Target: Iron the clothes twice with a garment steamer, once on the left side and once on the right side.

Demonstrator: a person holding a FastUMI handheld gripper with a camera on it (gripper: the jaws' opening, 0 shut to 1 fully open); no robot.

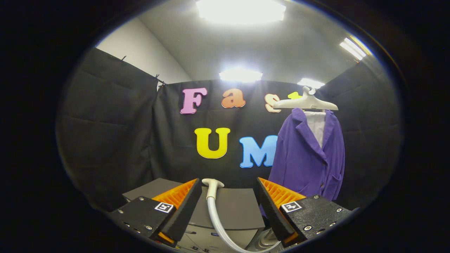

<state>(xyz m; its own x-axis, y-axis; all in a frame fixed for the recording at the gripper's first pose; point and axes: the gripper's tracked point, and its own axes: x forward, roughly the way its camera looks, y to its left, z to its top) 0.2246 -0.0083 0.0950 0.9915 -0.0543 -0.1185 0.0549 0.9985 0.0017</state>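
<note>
Fingers of the gripper (228,202) stand spread wide apart and hold nothing; neither one touches anything. Between them, nearer the left finger, rises the steamer head (212,183), a pale nozzle with a flared top, standing upright with its hose (218,221) curving down and off toward the right finger's base. Behind the head and hose sits the grey steamer body (239,207), a flat-topped box whose top spans the gap between the fingers; the head stands near its back left corner. Some markings show on its front face below, too small to make out.

Beyond the right finger, well apart from the steamer head, hangs the purple jacket (302,158) on a pale hanger (305,102), with a white shirt (316,126) showing at its open collar. Its lower hem falls behind the right finger. Black cloth walls (112,133) close the booth, with bright ceiling lights (240,10) above.
</note>
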